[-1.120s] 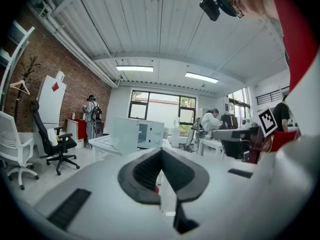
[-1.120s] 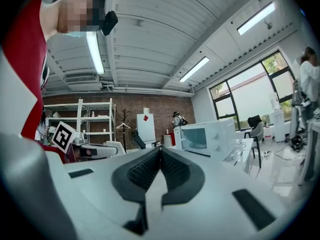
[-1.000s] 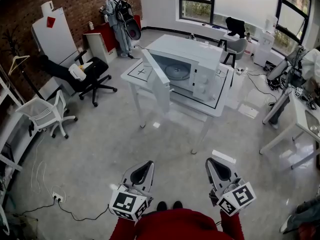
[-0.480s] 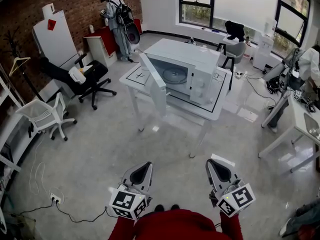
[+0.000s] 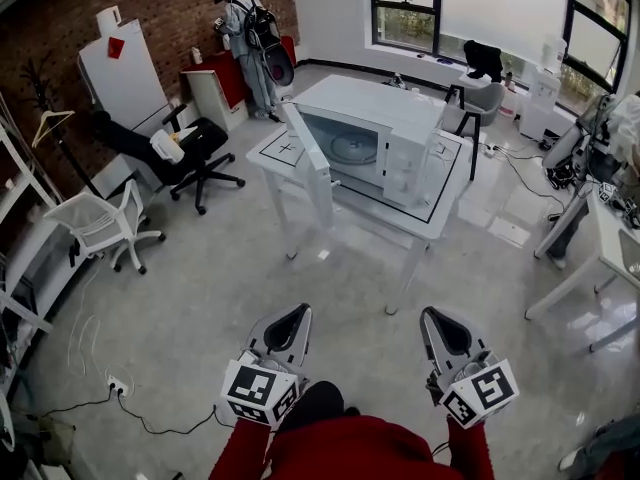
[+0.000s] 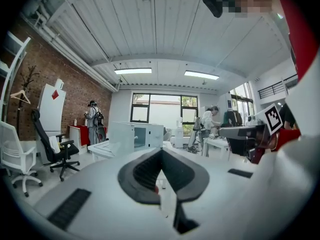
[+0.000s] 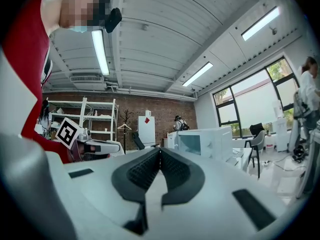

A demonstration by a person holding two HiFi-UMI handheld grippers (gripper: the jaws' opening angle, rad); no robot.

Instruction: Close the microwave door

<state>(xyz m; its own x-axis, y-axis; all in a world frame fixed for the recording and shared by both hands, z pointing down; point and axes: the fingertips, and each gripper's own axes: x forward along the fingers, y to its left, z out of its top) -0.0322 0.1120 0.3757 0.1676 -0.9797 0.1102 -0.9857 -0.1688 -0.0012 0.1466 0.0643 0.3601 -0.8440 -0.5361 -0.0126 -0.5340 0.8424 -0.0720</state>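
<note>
A white microwave [image 5: 390, 138] stands on a white table [image 5: 440, 220] in the middle of the room, several steps ahead of me. Its door [image 5: 308, 163] hangs wide open, swung out to the left, and the round turntable shows inside. The microwave [image 6: 136, 135] [image 7: 205, 140] is small and far off in both gripper views. My left gripper [image 5: 300, 314] and right gripper [image 5: 428, 316] hang side by side low in the head view, well short of the table. Both are shut with nothing between the jaws, pads [image 6: 150, 170] [image 7: 144, 170] meeting at the tips.
A black office chair [image 5: 190, 158] and a white chair [image 5: 100, 230] stand at the left. A person [image 5: 250, 43] stands by the brick wall at the back. More desks [image 5: 600, 258] line the right side. A cable and socket [image 5: 118, 386] lie on the grey floor near my left.
Both grippers and my view have moved forward a little toward the table. The microwave door stands open as before, and both grippers stay shut.
</note>
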